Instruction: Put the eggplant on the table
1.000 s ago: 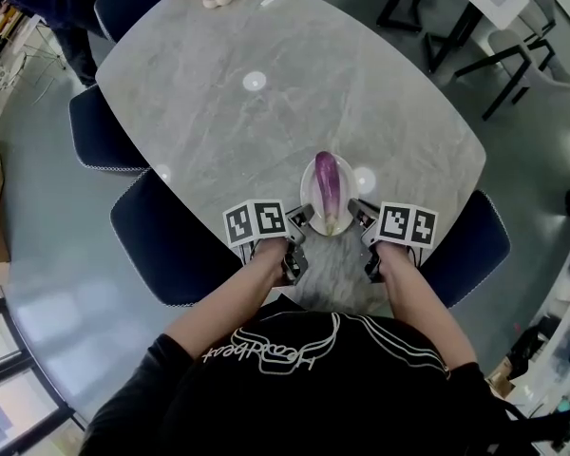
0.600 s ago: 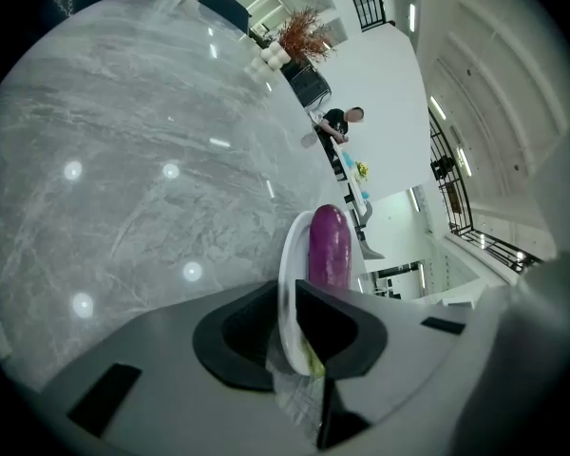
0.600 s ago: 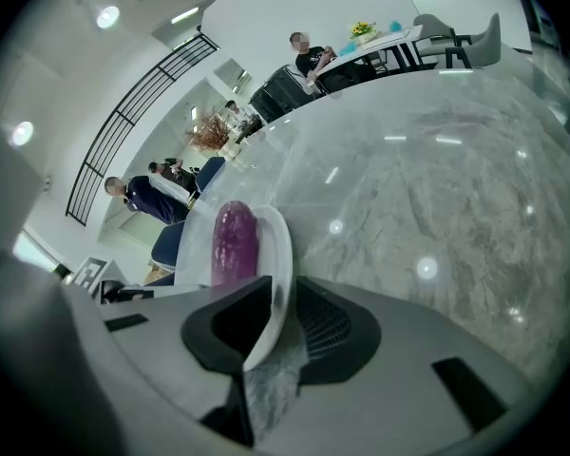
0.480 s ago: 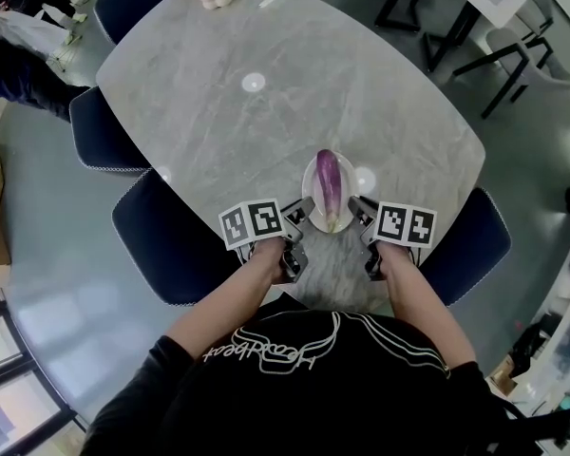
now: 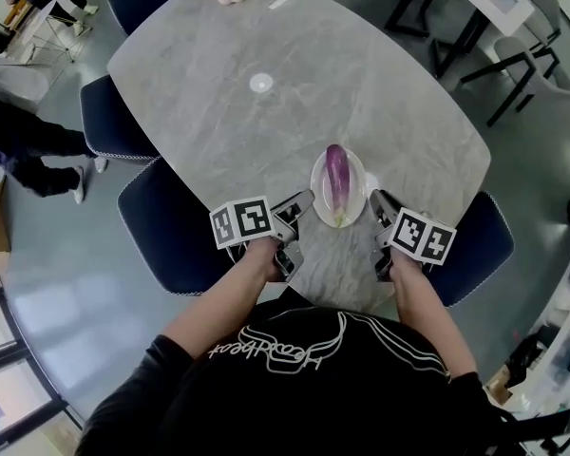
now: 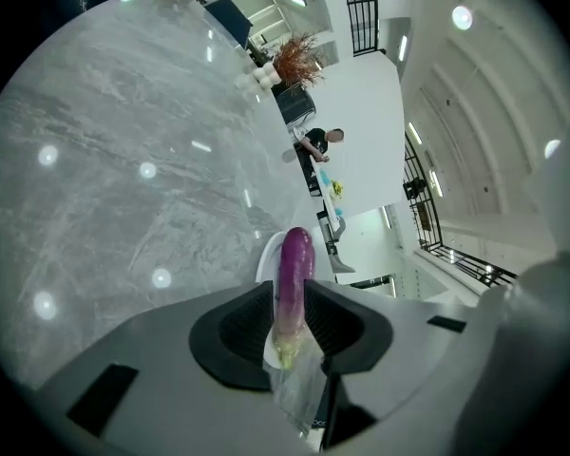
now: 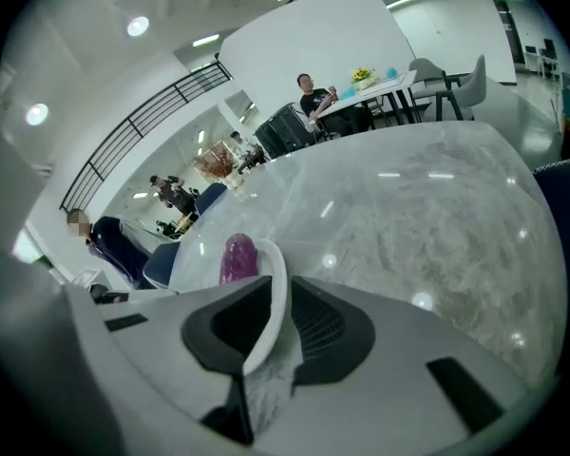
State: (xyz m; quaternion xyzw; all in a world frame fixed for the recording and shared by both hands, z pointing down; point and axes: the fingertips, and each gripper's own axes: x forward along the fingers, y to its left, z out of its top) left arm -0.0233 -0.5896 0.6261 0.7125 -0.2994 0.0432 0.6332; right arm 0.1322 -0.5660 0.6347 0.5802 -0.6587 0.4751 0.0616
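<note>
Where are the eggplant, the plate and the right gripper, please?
eggplant (image 5: 335, 172): head view, middle of its purple body.
plate (image 5: 318, 188): head view, bare left rim.
right gripper (image 5: 380, 204): head view, between its fingertips.

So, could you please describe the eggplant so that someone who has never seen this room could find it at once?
Start at the big oval grey marble table; towards its near edge in the head view sits a round white plate. The long glossy purple eggplant lies along the middle of that plate, and it is the only purple thing on the tabletop.
</note>
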